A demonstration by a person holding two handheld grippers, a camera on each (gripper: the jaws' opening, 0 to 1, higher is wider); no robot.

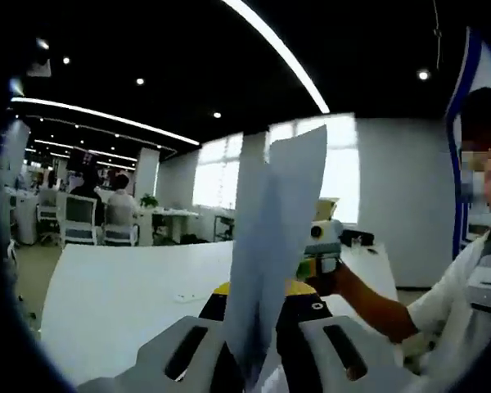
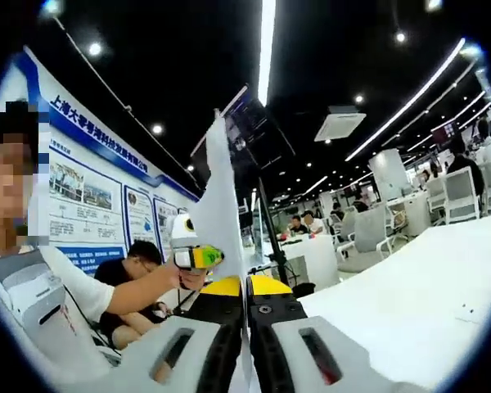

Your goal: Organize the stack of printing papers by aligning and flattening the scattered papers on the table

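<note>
A stack of white papers (image 1: 270,246) stands upright in the middle of the left gripper view, rising from between the jaws at the bottom of the frame to just above the centre, with its top edges fanned slightly apart. The left gripper (image 1: 258,323) has its grey jaws with yellow tips pressed against both faces of the sheets, clamping them. In the right gripper view the same papers (image 2: 221,196) appear edge-on as a thin white blade rising from the bottom centre and leaning toward the upper left, and the right gripper (image 2: 245,295) has its jaws closed narrowly on them with only the paper's thickness between the yellow tips. The right gripper (image 1: 321,250) also shows just right of the papers in the left gripper view, and the left gripper (image 2: 192,250) shows left of centre in the right gripper view, held by a hand. A person in a white shirt (image 1: 466,286) sits at the right edge of the left gripper view. A white table (image 1: 123,286) spreads across the lower left of that view. An open office lies behind, with seated people (image 1: 106,205) at desks at the left and bright windows (image 1: 217,172) in the centre. In the right gripper view a blue and white wall poster (image 2: 90,188) fills the left side.
</note>
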